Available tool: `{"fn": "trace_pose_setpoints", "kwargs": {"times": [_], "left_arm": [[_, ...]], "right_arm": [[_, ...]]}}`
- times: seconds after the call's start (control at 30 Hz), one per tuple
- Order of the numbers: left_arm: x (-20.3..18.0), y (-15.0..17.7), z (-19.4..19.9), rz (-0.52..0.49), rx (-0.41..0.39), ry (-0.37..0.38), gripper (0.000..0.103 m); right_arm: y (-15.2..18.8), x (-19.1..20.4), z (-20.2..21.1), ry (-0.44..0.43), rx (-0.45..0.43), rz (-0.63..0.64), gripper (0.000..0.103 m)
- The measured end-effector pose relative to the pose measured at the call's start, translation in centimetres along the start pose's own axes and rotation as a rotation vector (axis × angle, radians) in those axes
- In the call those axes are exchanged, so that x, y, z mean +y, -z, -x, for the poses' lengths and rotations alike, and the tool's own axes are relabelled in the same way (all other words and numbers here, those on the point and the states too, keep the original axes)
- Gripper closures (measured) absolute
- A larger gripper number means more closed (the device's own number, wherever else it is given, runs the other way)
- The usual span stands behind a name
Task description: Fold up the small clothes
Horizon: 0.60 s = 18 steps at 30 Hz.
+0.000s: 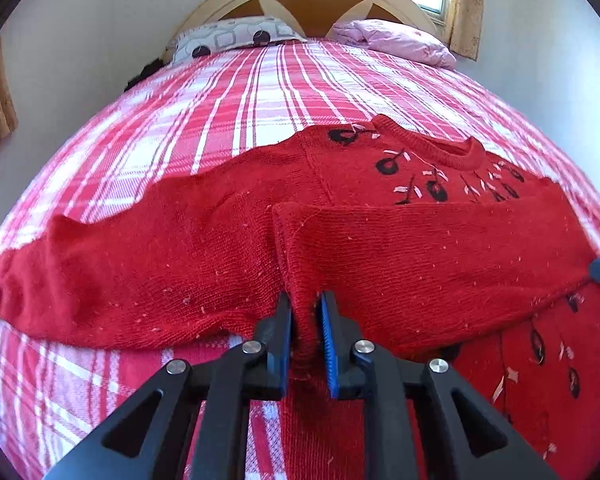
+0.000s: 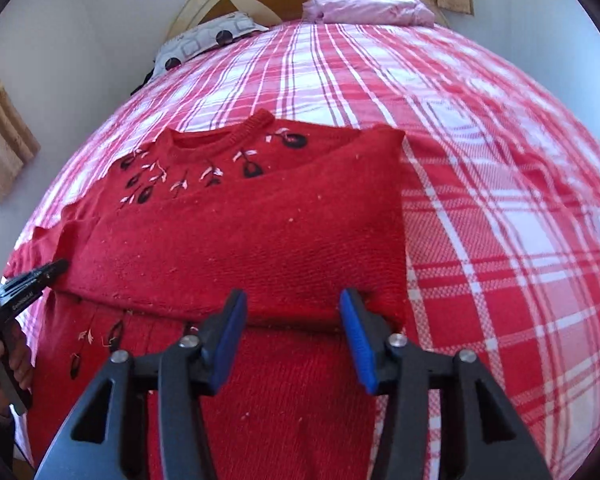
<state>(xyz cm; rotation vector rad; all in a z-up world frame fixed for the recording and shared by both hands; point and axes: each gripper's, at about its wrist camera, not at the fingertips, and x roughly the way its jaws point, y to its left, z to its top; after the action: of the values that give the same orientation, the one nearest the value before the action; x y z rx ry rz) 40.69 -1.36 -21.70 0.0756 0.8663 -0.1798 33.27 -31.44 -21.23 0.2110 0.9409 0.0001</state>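
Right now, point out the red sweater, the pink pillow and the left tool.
red sweater (image 2: 260,240), right wrist view, folded-over sleeve.
pink pillow (image 1: 396,38), left wrist view, its top.
left tool (image 1: 306,332), left wrist view, between its fingertips.

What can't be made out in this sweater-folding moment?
- Sweater hem: both views, cut off by the bottom edge and hidden behind the tool arms.
- Spread sleeve's cuff: left wrist view, runs out at the left edge.
- Cloth pinched in the left tool: which layer it holds is hidden between the pads.
- Dark object beside the patterned pillow: too small in both views.
- Right tool: open; contact underneath unclear.
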Motion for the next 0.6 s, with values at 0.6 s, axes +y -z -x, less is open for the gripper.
{"fn": "trace_pose_setpoints", "kwargs": {"times": [0.6], "left_arm": [[-0.7, 0.8, 0.0, -0.047, -0.015, -0.041, 0.087]], "right_arm": [[-0.3, 5.3, 0.1, 0.141, -0.052, 0.165, 0.028]]}}
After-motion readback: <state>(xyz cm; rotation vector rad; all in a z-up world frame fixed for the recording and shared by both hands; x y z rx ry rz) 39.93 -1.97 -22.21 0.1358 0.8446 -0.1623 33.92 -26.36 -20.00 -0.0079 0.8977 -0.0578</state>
